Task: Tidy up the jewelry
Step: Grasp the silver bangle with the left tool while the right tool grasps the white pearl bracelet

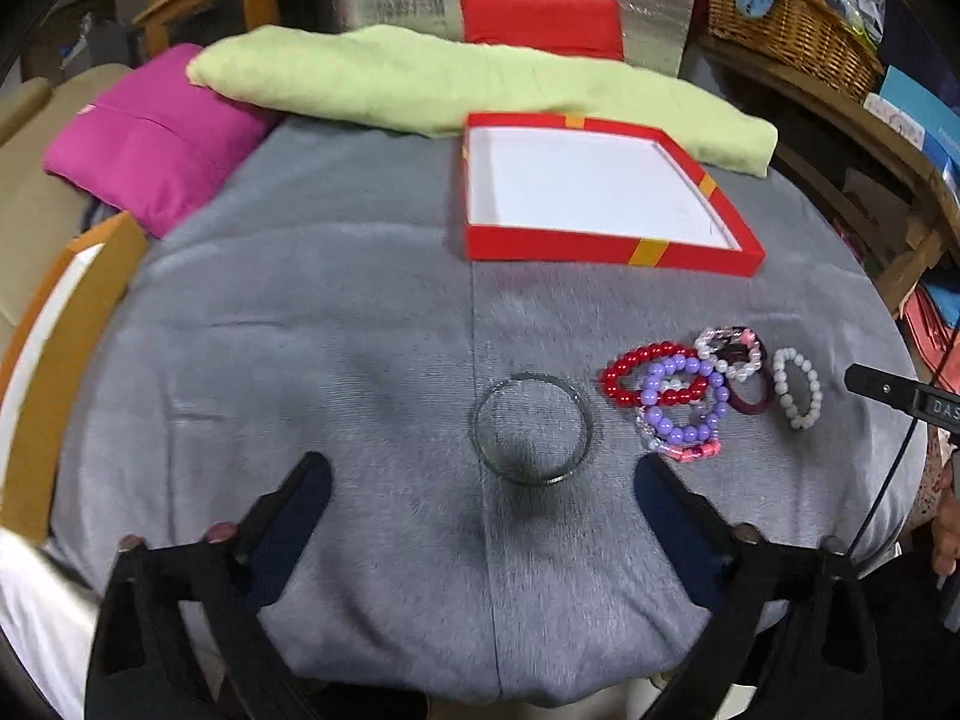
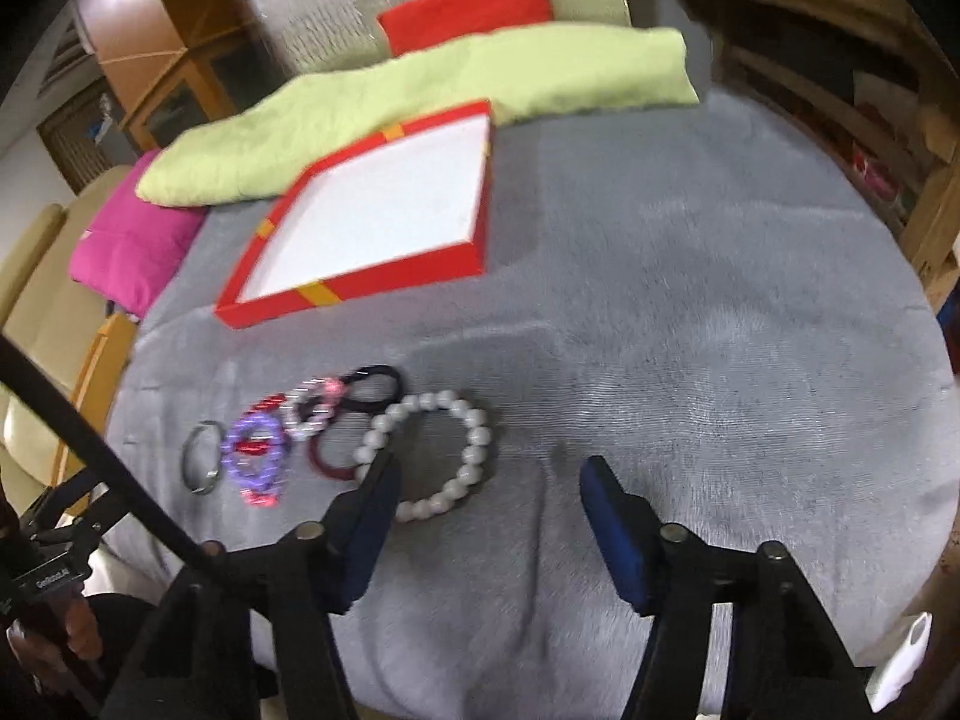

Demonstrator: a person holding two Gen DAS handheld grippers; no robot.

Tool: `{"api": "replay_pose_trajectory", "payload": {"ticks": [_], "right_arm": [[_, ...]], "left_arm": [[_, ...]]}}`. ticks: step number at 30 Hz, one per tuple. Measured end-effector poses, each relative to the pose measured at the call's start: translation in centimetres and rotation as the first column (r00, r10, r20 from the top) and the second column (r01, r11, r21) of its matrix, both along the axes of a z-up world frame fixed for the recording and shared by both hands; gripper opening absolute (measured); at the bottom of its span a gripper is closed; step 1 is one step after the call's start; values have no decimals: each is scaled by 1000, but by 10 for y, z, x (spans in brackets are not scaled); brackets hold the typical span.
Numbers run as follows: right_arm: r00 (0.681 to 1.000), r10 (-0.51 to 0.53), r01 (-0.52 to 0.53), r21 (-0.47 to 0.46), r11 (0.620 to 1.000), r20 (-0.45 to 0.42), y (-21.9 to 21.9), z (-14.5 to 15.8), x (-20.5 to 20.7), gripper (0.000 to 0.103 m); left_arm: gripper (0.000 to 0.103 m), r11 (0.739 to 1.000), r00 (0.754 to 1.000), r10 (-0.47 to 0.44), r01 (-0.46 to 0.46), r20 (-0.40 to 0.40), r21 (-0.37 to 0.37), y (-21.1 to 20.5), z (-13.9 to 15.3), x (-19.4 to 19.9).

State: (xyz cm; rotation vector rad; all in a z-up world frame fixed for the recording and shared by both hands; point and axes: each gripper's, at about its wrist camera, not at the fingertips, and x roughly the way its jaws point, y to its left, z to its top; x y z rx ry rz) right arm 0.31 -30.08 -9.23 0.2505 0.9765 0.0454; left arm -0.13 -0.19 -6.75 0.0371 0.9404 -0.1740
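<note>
Stock at this moment, placed relative to the red box [image 1: 606, 252], nearest first. Left claw [image 1: 480, 468]: spread wide, nothing held; the metal bangle [image 1: 533, 429] lies flat on the grey surface [image 1: 300, 360] just beyond and between its tips, untouched as far as can be seen. Right claw [image 2: 486, 474]: partly open, nothing gripped; its left finger [image 2: 375, 492] overlaps the rim of the white bead bracelet [image 2: 429, 456], though contact cannot be told. Loose cluster, on the claw side of the box and well short of it: red bead bracelet [image 1: 651, 373], purple bead bracelet [image 1: 684, 399], dark hair tie [image 1: 750, 399], a clear-and-pink beaded piece [image 1: 729, 351]. The box itself stands open with a bare white floor; nothing has been placed in it. Judged progress: none done, every piece still to be carried over. Beyond the box: green cushion [image 1: 420, 84], pink cushion [image 1: 150, 138]. View differences: only the left wrist view shows the wicker basket [image 1: 792, 36] and the bangle sharply; only the right wrist view shows the white bracelet large, against the claw, and the bare surface to the right of the box.
</note>
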Motion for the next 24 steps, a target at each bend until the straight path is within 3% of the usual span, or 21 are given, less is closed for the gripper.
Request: {"api": "replay_pose_trajectory", "payload": {"ticks": [3,6,8,12,13,19,22,24], "right_arm": [[999,37,-37,-18,999,-17,7,-8,12,49],[998,64,-66,-69,995,-30,15,-13,19,46],[995,78,-83,-93,992,-59,21,-20,27,33],[994,85,-93,-129,987,-67,27,-25,33,22],[994,87,-95,-130,987,-63,28,-26,33,12],[998,57,-59,-109,992,-20,23,-20,32,10],[999,44,-43,-88,995,15,18,-14,29,10],[999,29,-27,-75,997,30,15,-12,28,10]], "left_arm": [[77,1000,998,-15,14,-55,-19,-1,-14,13],[74,999,996,-20,16,-89,-38,-2,-24,19],[74,999,994,-28,24,-101,-41,-3,-29,22],[74,998,992,-41,35,-121,-48,-8,-38,27],[74,998,992,-40,35,-122,-45,-9,-40,28],[73,998,994,-56,55,-98,-15,-19,-44,34],[61,998,995,-68,69,-73,5,-25,-45,40],[61,998,995,-69,69,-68,-9,-26,-45,43]]}}
